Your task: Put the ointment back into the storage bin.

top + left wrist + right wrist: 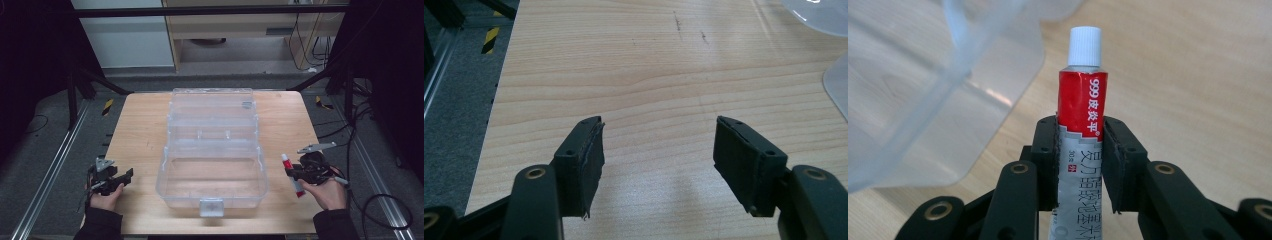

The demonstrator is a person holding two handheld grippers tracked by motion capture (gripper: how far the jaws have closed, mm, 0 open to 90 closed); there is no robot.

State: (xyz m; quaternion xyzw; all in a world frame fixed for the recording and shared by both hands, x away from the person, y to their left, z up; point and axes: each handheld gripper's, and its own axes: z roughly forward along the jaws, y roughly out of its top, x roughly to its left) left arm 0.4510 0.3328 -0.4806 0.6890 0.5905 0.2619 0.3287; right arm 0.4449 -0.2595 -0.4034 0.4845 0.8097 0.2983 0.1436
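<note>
The right gripper (294,173) sits at the near right of the wooden table (140,130), in the person's right hand (330,192). Its jaws are closed tight around a small red and white tube with a white cap (1080,120). They pinch the tube near its middle. In the right gripper view the tube runs straight out along the jaws, cap at the far end. In the high view its long side lies from near to far across the table, tilted a little, with the cap end pointing away from the person.

Just to the left of the tube is the big clear plastic box with its lid folded back (212,172). The open near part of the box looks empty. So the box lies to the left of the right gripper, and close by. I think the tube goes in there, and the hand only needs to go left, over the box wall.

The left gripper (120,179) is at the near left of the table, on the other side of the box. Its jaws stand wide apart with nothing between them, just bare wood under them. It is farther from the tube than the right gripper.

Beyond the table are grey floor and black frame bars.
</note>
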